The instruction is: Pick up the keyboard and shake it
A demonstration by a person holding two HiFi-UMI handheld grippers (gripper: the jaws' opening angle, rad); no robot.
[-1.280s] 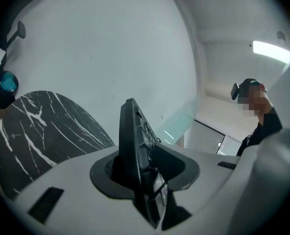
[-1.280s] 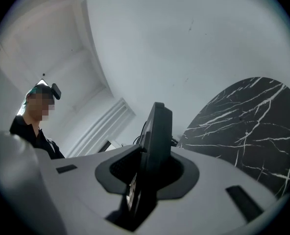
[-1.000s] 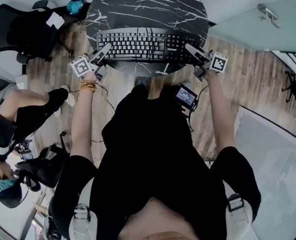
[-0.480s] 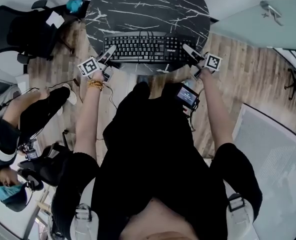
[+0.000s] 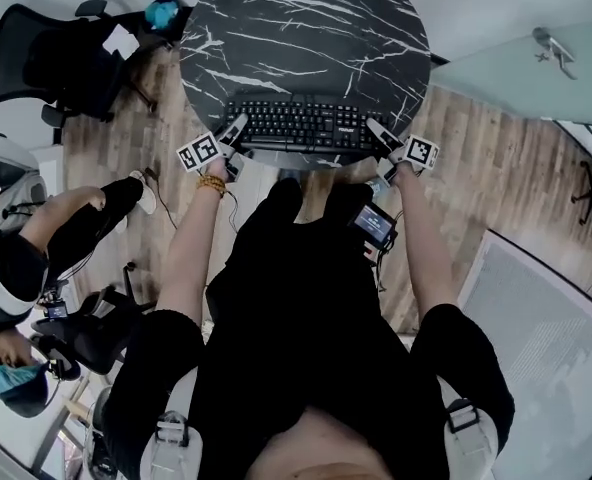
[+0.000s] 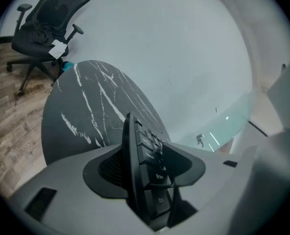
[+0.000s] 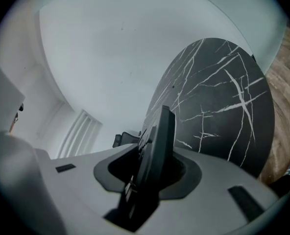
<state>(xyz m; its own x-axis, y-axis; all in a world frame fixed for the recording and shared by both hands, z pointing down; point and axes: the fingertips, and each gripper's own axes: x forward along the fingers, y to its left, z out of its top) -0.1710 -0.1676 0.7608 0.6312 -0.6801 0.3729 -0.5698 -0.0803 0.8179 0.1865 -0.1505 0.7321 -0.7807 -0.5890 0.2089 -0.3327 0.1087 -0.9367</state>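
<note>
The keyboard (image 5: 298,126) sits at the counter's (image 5: 306,28) near edge. The left tool (image 5: 238,128) has just been opening and is loose around 1 end. The right tool (image 5: 379,134), easing apart too, pinches the other. Uneven release could tip it off.

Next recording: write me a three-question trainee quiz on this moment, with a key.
1. True or false: the keyboard is at the far edge of the table.
2. What is between the jaws of the left gripper and the right gripper?
3. The table is: A plain white; B black, white-veined; C wood.
Key: 1 false, near edge. 2 the keyboard's ends; both pairs of jaws have just been opening. 3 B.
</note>
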